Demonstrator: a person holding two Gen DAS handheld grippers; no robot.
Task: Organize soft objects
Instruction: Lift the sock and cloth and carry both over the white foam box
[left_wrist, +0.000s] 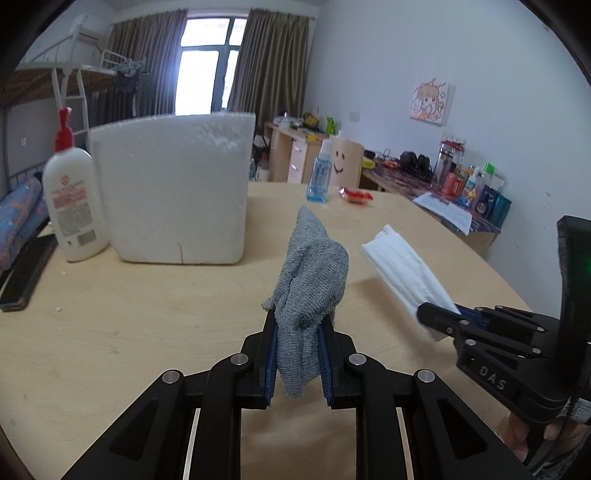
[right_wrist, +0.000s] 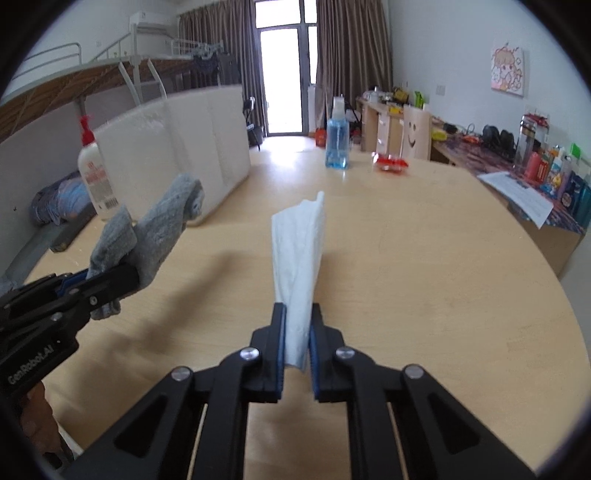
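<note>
Tongs in both hands were loaded: the left tongs (left_wrist: 297, 354) pinched a grey sock (left_wrist: 310, 288), and the right tongs (right_wrist: 297, 343) pinched a folded white tissue (right_wrist: 299, 251), both held in the air above the wooden worktop (left_wrist: 147, 332).

The sock looked light, limp and stretchy; clamped near its middle, it bunched and flopped over the blue pads. A hold on a thick fold probably suited it best, since a thin edge could slide out. The tissue seemed lighter still and easy to tear or crumple; it was taken at its lower end, with the rest standing up stiffly along its creases.

Just behind stood a white foam box (left_wrist: 173, 188), likely the place for these things, with a lotion bottle (left_wrist: 72, 199) beside it. Farther off were a blue spray bottle (right_wrist: 337, 136) and a small red packet (right_wrist: 389, 164).

How much of each item sat between the pads was hidden. The box's inside could not be seen, and fisheye blur smeared the far clutter. A dark flat thing at the worktop's left edge was cut off.
</note>
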